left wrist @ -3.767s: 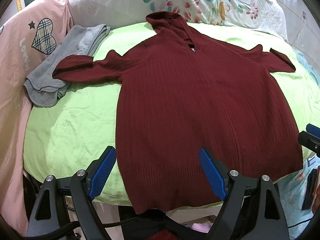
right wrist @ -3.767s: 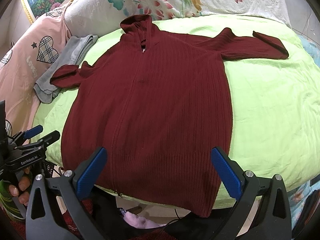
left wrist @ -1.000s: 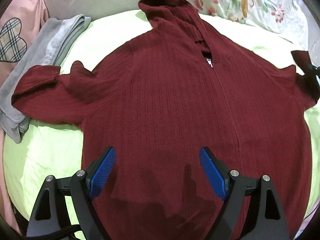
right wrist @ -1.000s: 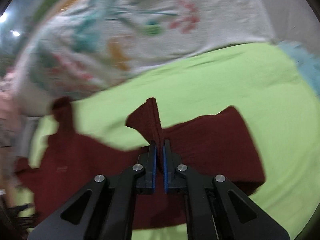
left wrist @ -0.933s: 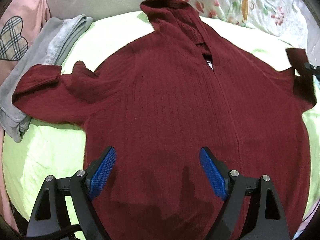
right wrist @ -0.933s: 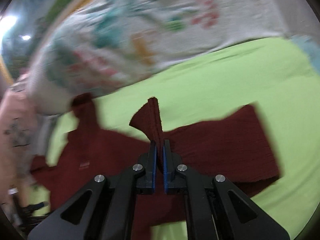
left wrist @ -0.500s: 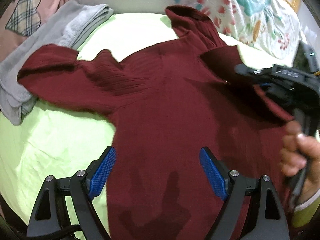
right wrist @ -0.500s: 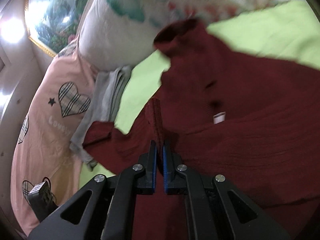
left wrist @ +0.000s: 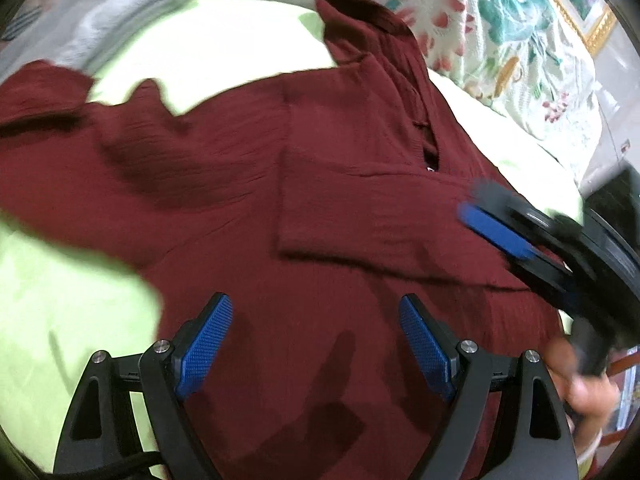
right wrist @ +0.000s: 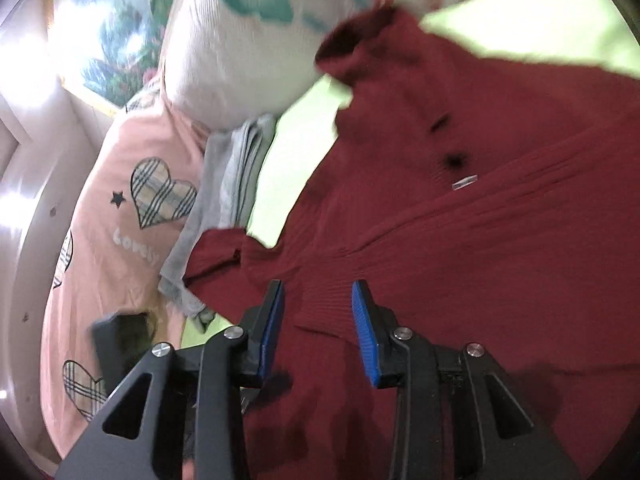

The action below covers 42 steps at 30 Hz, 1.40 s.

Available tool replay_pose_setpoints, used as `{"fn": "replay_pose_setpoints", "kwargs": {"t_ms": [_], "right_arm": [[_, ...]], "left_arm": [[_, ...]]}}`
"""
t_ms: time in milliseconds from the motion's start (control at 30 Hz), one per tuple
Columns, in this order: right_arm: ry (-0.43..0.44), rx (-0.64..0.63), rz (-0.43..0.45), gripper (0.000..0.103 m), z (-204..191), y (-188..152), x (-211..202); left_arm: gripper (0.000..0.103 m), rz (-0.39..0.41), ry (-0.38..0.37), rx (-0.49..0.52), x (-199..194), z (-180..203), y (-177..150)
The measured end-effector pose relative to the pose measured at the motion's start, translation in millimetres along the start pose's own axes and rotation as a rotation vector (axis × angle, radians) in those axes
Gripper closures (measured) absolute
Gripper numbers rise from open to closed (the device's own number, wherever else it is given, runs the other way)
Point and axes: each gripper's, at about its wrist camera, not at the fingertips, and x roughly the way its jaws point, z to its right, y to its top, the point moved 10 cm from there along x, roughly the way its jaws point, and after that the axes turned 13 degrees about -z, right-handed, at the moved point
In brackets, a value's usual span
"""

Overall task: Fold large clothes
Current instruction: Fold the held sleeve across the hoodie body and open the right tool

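Note:
A dark red hooded knit sweater (left wrist: 224, 184) lies flat on the lime-green bed cover (left wrist: 72, 288). Its right sleeve (left wrist: 360, 216) is folded across the chest; its left sleeve (left wrist: 44, 96) is still spread out. My left gripper (left wrist: 316, 340) is open and empty above the lower body of the sweater. My right gripper (right wrist: 318, 320) is open just over the folded sleeve's cuff (right wrist: 320, 300) and holds nothing. The right gripper also shows in the left wrist view (left wrist: 496, 232), blurred, with the hand behind it.
A folded grey garment (right wrist: 228, 184) lies at the sweater's left sleeve end. A pink quilt with plaid hearts (right wrist: 132, 216) runs along the left side. A floral pillow (left wrist: 500, 40) lies behind the hood. The green cover (right wrist: 532, 12) continues beyond the sweater.
My right gripper carried the right sleeve across the chest, opened and let it go. The sleeve now lies flat on the body. My left gripper shifted a little toward the right.

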Motion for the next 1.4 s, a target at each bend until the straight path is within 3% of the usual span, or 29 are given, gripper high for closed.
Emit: {"fn": "replay_pose_setpoints", "kwargs": {"t_ms": [100, 133, 200, 233, 267, 400, 500, 633, 833, 867, 900, 1067, 1167, 1267, 1333, 1400], "right_arm": [[-0.061, 0.021, 0.076, 0.066, 20, -10, -53], [-0.082, 0.036, 0.100, 0.065, 27, -14, -70], [-0.132, 0.059, 0.153, 0.063, 43, -20, -105], [-0.165, 0.076, 0.180, 0.063, 53, -24, -122], [-0.195, 0.095, 0.206, 0.062, 62, -26, -139], [-0.320, 0.167, 0.300, 0.054, 106, -28, -202], [-0.393, 0.235, 0.322, 0.047, 139, -22, -230], [-0.422, 0.262, 0.264, 0.045, 167, -3, -220], [-0.456, 0.248, 0.104, 0.045, 191, 18, -164], [-0.449, 0.232, 0.079, 0.053, 192, 20, -156], [-0.459, 0.218, 0.070, 0.096, 193, 21, -152], [-0.517, 0.214, 0.094, 0.094, 202, 25, -173], [-0.577, 0.237, 0.089, 0.085, 203, 19, -176], [-0.601, 0.171, 0.163, 0.082, 172, 12, -187], [-0.567, 0.102, 0.154, 0.072, 148, 5, -174], [-0.522, 0.076, 0.084, 0.051, 141, -5, -150]], "left_arm": [[0.025, -0.027, -0.007, 0.003, 22, 5, 22], [0.036, -0.024, -0.017, 0.005, 27, 7, 31], [0.064, -0.001, 0.001, 0.019, 32, 10, 41], [0.096, 0.008, 0.004, 0.034, 32, 13, 46], [0.097, 0.006, -0.007, 0.041, 33, 16, 48], [0.098, 0.130, 0.026, 0.047, 6, 14, 51], [0.098, 0.169, 0.077, -0.017, -10, -17, 56], [0.098, 0.145, 0.075, -0.051, -11, -37, 55], [0.098, 0.114, 0.088, -0.057, -3, -43, 44], [0.098, 0.105, 0.088, -0.052, 0, -41, 43], [0.098, 0.100, 0.089, -0.037, 1, -37, 41], [0.097, 0.101, 0.090, 0.003, 3, -27, 35], [0.096, 0.079, 0.094, -0.014, 11, -33, 34], [0.093, 0.075, 0.066, -0.033, 10, -38, 31], [0.089, 0.076, 0.055, -0.051, 6, -43, 28], [0.089, 0.079, 0.046, -0.066, -1, -48, 24]]}}
